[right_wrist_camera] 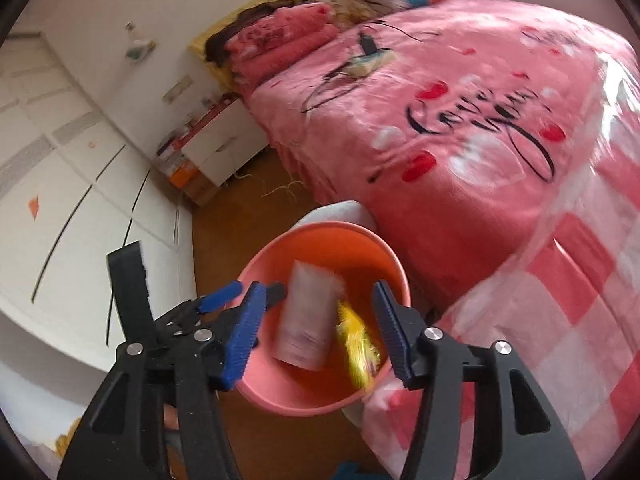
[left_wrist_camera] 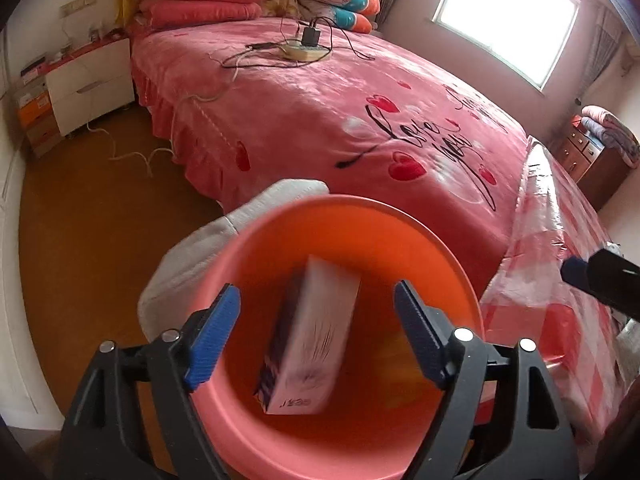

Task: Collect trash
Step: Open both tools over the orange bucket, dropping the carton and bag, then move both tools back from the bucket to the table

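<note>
Left wrist view: my left gripper [left_wrist_camera: 316, 332] has its blue pads spread wide with nothing between them, hanging right over the mouth of the pink bin [left_wrist_camera: 448, 256]. Down inside, a white and purple box [left_wrist_camera: 312, 344] sits blurred, tilted on end. My guess is that it is dropping or settling, which would explain the open jaws directly above.

Over on the right wrist view, my right gripper [right_wrist_camera: 320, 332] is also spread and empty, poised above the same bin from the side nearer the checkered cloth [right_wrist_camera: 580, 320]. From here I can see a yellow wrapper [right_wrist_camera: 356, 344] beside the box, so at least two bits of trash are in. The left gripper shows at the bin's near rim, close to mine, so the two could knock together.

Outward now: a white bag or cloth [left_wrist_camera: 180, 276] is bunched against the bin's far side. The pink bed [left_wrist_camera: 320, 120] crowds right up behind, with a power strip [left_wrist_camera: 308, 50] and tangled cables on top, well apart from the bin. A white nightstand [left_wrist_camera: 90, 88] stands by the wall.
</note>
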Available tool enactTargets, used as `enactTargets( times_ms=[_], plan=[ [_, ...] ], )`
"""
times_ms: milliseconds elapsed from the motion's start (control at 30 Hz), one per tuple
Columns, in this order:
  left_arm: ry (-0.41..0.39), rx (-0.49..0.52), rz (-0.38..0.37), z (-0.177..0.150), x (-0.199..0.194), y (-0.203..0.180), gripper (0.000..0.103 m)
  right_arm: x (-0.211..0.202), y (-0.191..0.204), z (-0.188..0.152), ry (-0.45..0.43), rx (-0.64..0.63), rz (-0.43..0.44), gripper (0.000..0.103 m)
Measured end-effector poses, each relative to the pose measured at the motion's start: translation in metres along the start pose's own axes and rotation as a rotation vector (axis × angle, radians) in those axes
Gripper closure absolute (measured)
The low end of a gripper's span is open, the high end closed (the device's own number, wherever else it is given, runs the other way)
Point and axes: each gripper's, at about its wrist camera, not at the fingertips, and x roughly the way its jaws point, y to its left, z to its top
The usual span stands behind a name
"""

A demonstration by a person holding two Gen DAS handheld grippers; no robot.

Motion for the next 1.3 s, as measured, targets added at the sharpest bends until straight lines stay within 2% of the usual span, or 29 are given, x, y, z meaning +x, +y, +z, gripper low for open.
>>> enactTargets(
  times_ms=[67,200,333,533,667,900,1033,1100,1200,1300],
  plan=[
    [-0.024,0.013,0.002,0.002,-0.003,-0.001,0.018,-0.007,-0.008,-0.002,-0.015,0.018,-0.019,0.027],
    [-0.087,0.015,-0.048,0.005,-0.01,-0.003,0.015,-0.032,-0.007,-0.006,-0.089,-0.009,-0.078,0.02],
    [-0.124,0.007,-0.133,0.006,-0.014,-0.013,0.014,-0.049,-0.004,-0.014,-0.153,-0.066,-0.121,0.018],
    [-0.104,0.03,-0.215,0.003,-0.01,-0.037,0.014,-0.064,-0.007,-0.037,-0.201,-0.128,-0.185,0.015],
    [-0.081,0.078,-0.216,0.003,-0.011,-0.055,0.014,-0.078,-0.011,-0.048,-0.24,-0.157,-0.241,0.011],
    [-0.03,0.139,-0.212,0.001,-0.017,-0.083,0.014,-0.118,-0.017,-0.065,-0.385,-0.208,-0.323,0.007],
    [-0.037,0.16,-0.229,0.0,-0.026,-0.097,0.014,-0.137,-0.018,-0.073,-0.441,-0.235,-0.347,0.005],
    [-0.035,0.174,-0.215,-0.002,-0.031,-0.106,0.014,-0.146,-0.019,-0.077,-0.469,-0.242,-0.375,0.005],
    [-0.009,0.203,-0.213,-0.002,-0.034,-0.119,0.014,-0.155,-0.023,-0.08,-0.489,-0.235,-0.403,0.005],
    [-0.025,0.239,-0.235,-0.004,-0.045,-0.134,0.014,-0.166,-0.032,-0.084,-0.512,-0.215,-0.413,0.005]
  ],
)
